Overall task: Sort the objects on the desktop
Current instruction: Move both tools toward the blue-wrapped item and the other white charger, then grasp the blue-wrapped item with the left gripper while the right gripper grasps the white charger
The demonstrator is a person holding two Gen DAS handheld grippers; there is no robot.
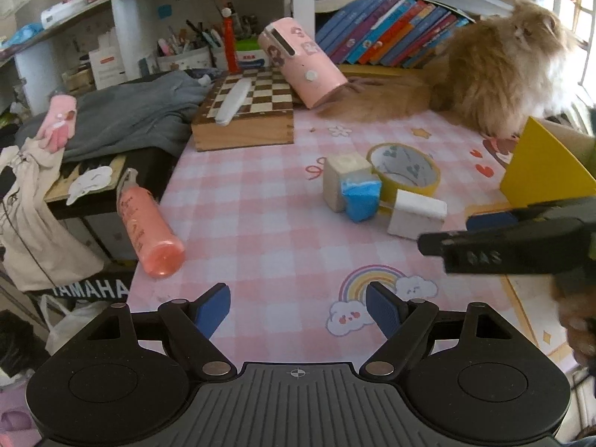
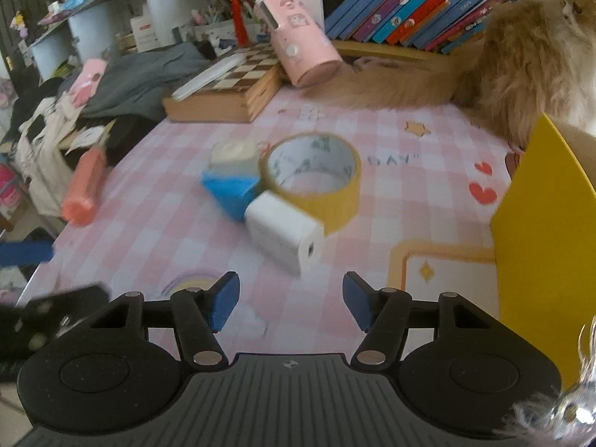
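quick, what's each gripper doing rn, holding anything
left gripper: open, holding nothing.
right gripper: open, holding nothing.

We see a smooth checked mat (image 1: 283,231) in pink and white covering the desk, with a faint sheen. The tape roll (image 1: 404,171) looks like glossy yellow film on a paper core. The white charger (image 2: 283,234) is smooth matt plastic. The chessboard box (image 1: 244,119) is bare wood with visible grain. The cat (image 1: 499,67) has long, fluffy fur. Grey cloth (image 1: 126,115) lies soft and matt. The coral bottle (image 1: 149,227) seems translucent plastic.
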